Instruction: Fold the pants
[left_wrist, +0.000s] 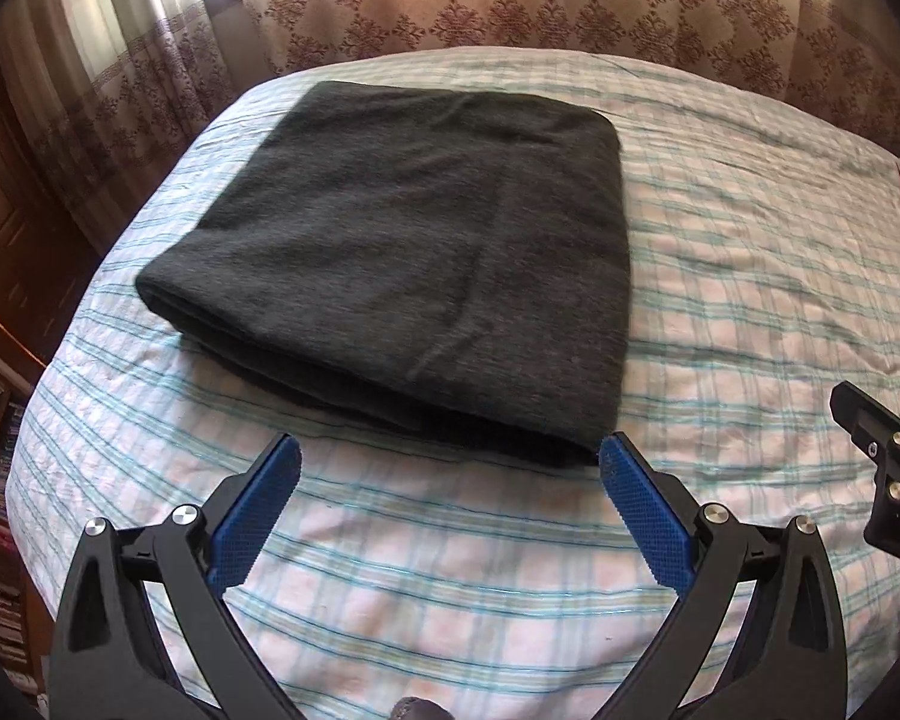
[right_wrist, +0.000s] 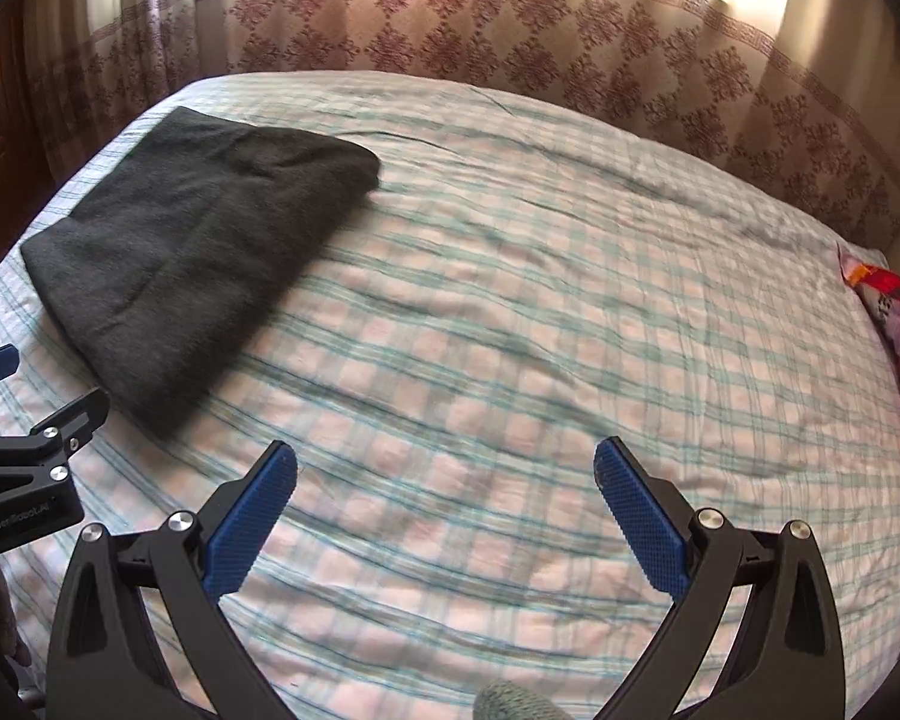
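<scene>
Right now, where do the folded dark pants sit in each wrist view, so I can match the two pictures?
Left wrist: the pants fill the centre, just beyond the open left gripper.
Right wrist: the pants lie upper left, well off to the side of the open right gripper.
Shared landmark: the patterned curtain behind the checked bedsheet.

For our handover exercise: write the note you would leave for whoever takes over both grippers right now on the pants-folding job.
Left gripper: open, holding nothing, just short of the near edge of the pants.
Right gripper: open, holding nothing, over bare bedsheet, to the right of the pants.
Pants: dark grey, lying in a compact folded rectangle on the checked bedsheet, layers stacked at the near edge.
Done: the folding looks complete.
Left: probably only a check of the edges, then pull both grippers away.
</scene>
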Available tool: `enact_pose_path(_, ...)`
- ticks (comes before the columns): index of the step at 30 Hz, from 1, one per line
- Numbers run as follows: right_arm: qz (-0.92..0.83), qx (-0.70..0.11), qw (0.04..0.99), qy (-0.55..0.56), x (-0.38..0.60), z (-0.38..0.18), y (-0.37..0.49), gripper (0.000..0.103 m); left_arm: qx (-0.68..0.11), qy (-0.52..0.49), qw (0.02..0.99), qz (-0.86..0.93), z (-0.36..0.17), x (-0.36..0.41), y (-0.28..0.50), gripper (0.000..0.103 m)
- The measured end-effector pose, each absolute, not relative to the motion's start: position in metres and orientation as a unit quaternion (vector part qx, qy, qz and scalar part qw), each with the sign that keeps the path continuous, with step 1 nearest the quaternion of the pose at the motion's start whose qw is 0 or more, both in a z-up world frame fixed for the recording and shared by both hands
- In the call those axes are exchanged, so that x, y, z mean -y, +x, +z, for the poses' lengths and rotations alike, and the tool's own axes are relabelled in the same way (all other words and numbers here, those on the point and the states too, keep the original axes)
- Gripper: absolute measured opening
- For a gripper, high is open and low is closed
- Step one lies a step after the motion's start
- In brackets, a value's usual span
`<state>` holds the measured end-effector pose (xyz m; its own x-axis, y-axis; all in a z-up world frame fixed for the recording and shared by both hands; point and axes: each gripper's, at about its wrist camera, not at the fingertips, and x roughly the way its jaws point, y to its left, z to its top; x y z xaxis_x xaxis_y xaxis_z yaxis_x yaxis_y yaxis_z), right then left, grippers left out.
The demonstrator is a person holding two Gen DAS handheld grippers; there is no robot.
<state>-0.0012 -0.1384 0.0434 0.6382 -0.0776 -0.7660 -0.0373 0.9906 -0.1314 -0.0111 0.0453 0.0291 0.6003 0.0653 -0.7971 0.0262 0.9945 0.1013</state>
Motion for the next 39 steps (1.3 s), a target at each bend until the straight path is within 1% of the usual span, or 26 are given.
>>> enact_pose_path(5, -0.090, -0.463, 0.881, -0.032, 0.212, 0.012, -0.013, 0.098, -0.463, 0.082, 0.881, -0.055, 0.007, 0.021, -0.016, 0.101)
enact_pose_path(8, -0.121, -0.480, 0.869, -0.004, 0.252, -0.001, -0.023, 0.098, -0.485, 0.078, 0.866, -0.093, -0.010, 0.053, -0.012, 0.101)
enact_pose_path(10, -0.139, -0.486, 0.863, 0.019, 0.273, -0.010, -0.029, 0.098, -0.495, 0.097, 0.859, -0.088, -0.027, 0.070, -0.007, 0.101)
enact_pose_path(11, -0.146, -0.491, 0.858, 0.030, 0.283, -0.017, -0.030, 0.098, -0.482, 0.094, 0.867, -0.088, -0.028, 0.071, -0.008, 0.101)
enact_pose_path(13, -0.137, -0.474, 0.869, 0.048, 0.288, -0.021, -0.035, 0.098, -0.490, 0.087, 0.863, -0.089, -0.028, 0.071, -0.004, 0.101)
enact_pose_path(16, -0.155, -0.470, 0.869, 0.015, 0.277, -0.023, -0.035, 0.098, -0.488, 0.082, 0.864, -0.092, -0.028, 0.069, -0.005, 0.101)
enact_pose_path(20, -0.154, -0.468, 0.870, 0.025, 0.278, -0.023, -0.037, 0.098, -0.478, 0.057, 0.873, -0.084, -0.015, 0.062, -0.005, 0.101)
enact_pose_path(21, -0.154, -0.467, 0.870, 0.024, 0.278, -0.023, -0.037, 0.098, -0.475, 0.058, 0.874, -0.077, -0.014, 0.064, -0.003, 0.101)
enact_pose_path(23, -0.157, -0.467, 0.870, 0.020, 0.278, -0.022, -0.037, 0.098, -0.496, 0.077, 0.862, -0.068, -0.026, 0.073, 0.005, 0.101)
enact_pose_path(25, -0.158, -0.467, 0.870, 0.019, 0.277, -0.022, -0.035, 0.098, -0.486, 0.076, 0.868, -0.066, -0.028, 0.073, 0.003, 0.101)
enact_pose_path(31, -0.161, -0.468, 0.869, 0.019, 0.278, -0.021, -0.037, 0.098, -0.488, 0.070, 0.867, -0.076, -0.026, 0.069, 0.002, 0.101)
enact_pose_path(39, -0.160, -0.466, 0.870, 0.022, 0.276, -0.021, -0.038, 0.098, -0.459, 0.064, 0.881, -0.092, -0.028, 0.061, -0.010, 0.101)
